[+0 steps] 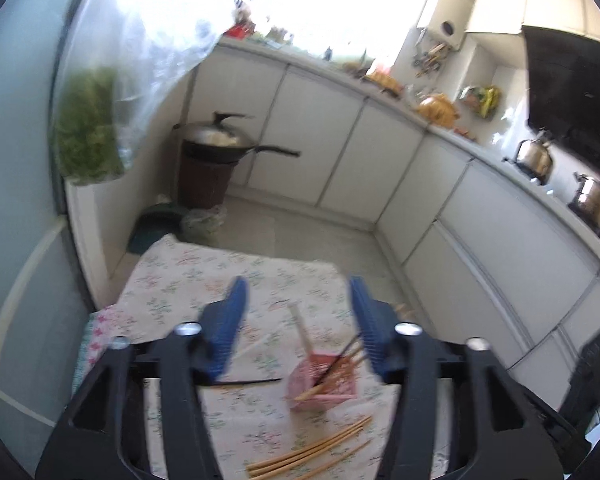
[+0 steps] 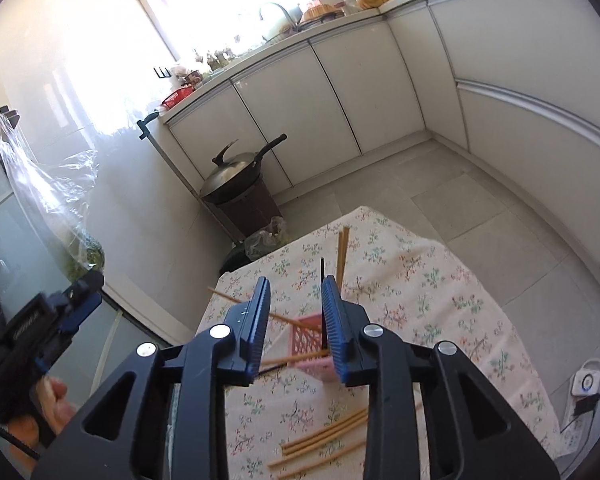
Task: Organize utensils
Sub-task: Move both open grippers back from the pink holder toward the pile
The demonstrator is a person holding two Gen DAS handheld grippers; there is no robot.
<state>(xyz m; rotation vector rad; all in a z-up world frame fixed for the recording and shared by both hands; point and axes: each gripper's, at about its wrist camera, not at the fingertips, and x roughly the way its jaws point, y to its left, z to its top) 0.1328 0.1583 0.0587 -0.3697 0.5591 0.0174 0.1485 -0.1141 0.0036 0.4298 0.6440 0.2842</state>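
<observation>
Pink slotted holder (image 2: 309,334) with several chopsticks, mid floral tablecloth (image 2: 412,300); loose wooden chopsticks (image 2: 324,436) lying nearer; left gripper (image 1: 298,304) spread wide, empty; right gripper (image 2: 296,300) partly parted, gripping nothing.

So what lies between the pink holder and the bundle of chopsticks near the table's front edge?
Only bare flowered cloth. In the right wrist view, the pink holder and the loose chopsticks are separated by a strip of tablecloth with nothing on it.
</observation>
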